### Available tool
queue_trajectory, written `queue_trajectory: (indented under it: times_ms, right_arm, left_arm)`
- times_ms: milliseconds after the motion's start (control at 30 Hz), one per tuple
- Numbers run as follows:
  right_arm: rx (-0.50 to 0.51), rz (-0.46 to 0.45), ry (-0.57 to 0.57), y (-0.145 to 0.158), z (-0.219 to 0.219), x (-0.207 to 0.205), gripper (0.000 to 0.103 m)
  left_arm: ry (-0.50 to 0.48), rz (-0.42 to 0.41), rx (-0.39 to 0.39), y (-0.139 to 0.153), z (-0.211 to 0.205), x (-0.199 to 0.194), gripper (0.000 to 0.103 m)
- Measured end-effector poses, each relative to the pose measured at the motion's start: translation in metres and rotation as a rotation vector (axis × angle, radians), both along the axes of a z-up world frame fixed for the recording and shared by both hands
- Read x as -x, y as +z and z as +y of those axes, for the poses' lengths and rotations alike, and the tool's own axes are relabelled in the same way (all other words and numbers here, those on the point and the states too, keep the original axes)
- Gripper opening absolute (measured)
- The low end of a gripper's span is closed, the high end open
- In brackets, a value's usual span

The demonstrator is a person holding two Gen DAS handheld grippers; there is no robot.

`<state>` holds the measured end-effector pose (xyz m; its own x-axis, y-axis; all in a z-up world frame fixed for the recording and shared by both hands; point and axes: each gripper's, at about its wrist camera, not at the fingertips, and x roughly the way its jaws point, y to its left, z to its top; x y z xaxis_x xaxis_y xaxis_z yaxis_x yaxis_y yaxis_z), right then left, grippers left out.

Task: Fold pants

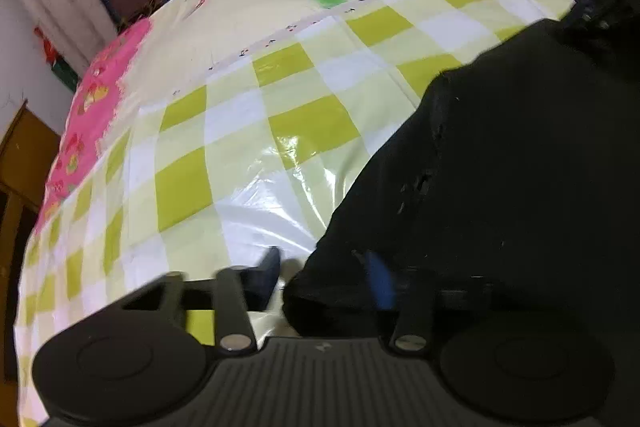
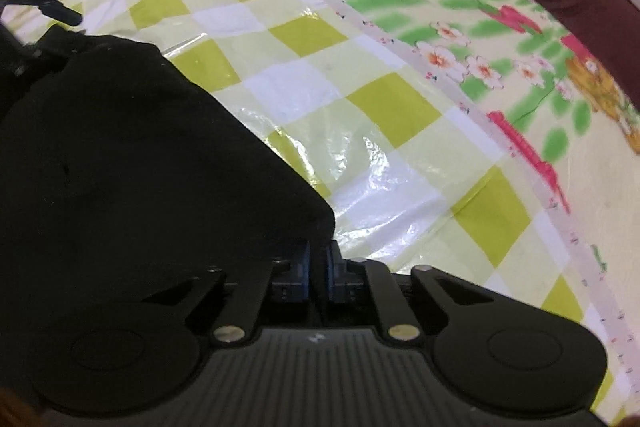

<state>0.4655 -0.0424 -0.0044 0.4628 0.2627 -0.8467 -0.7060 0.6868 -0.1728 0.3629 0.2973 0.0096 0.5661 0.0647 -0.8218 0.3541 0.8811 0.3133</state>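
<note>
The black pants point(image 2: 132, 155) lie on the checked plastic-covered surface point(image 2: 320, 39). In the right wrist view they fill the frame from 7 to 10 o'clock, and the right claw point(image 2: 318, 263) pinches their corner, fingers narrow. The left claw point(image 1: 320, 273) stands wide, its right finger at the pants' edge toward 3 o'clock.

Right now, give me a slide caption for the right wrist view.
Right gripper with jaws shut on a corner of the black fabric pants, over the glossy green-and-white checked plastic tablecloth.
</note>
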Motion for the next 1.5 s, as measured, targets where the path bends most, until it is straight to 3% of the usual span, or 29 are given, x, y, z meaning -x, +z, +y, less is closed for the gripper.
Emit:
queue_trajectory:
  times_ms: [100,267,433,600,700,767,900,1000,1100,1233,1367,1400,1500]
  right_arm:
    - [-0.042,-0.018,-0.055,-0.004,-0.005,0.004,0.006]
    - [-0.026,-0.11,-0.096,-0.013,0.003,0.021,0.005]
    - [-0.082,-0.191,-0.09,0.04,-0.013,0.052,0.005]
    - [-0.162,-0.3,-0.047,0.111,-0.041,0.155,0.004]
    - [-0.176,-0.341,-0.015,0.126,-0.056,0.242,0.004]
    - [-0.163,-0.299,-0.01,0.11,-0.056,0.293,0.004]
    - [-0.076,-0.128,-0.018,0.038,-0.044,0.363,0.005]
    - [0.046,-0.122,0.021,-0.002,-0.027,0.396,0.007]
    - [0.097,-0.192,0.076,-0.001,-0.013,0.409,0.011]
    - [0.107,-0.223,0.085,0.012,-0.003,0.398,0.012]
    - [0.125,-0.249,0.112,0.01,0.007,0.394,0.017]
    - [0.13,-0.254,0.122,0.004,0.007,0.4,0.022]
    - [0.154,-0.264,0.132,-0.006,0.013,0.402,0.02]
  left_arm:
    - [0.013,-0.044,-0.015,-0.002,-0.003,0.009,0.045]
    - [0.021,-0.108,-0.081,-0.002,-0.013,0.023,0.032]
    - [0.005,-0.184,-0.128,0.028,-0.024,0.05,0.027]
    - [-0.023,-0.315,-0.101,0.079,-0.029,0.138,0.027]
    - [-0.04,-0.358,-0.067,0.085,-0.033,0.207,0.027]
    - [-0.039,-0.344,-0.034,0.071,-0.036,0.251,0.027]
    - [-0.037,-0.25,-0.055,0.016,-0.047,0.313,0.026]
    - [-0.01,-0.236,-0.098,-0.007,-0.047,0.339,0.026]
    - [0.015,-0.254,-0.073,-0.003,-0.041,0.348,0.031]
    - [-0.003,-0.307,-0.117,-0.001,-0.044,0.349,0.034]
    - [-0.082,-0.371,-0.284,-0.02,-0.059,0.352,0.04]
    - [-0.103,-0.377,-0.316,-0.025,-0.062,0.35,0.04]
    - [-0.123,-0.398,-0.351,-0.028,-0.065,0.342,0.041]
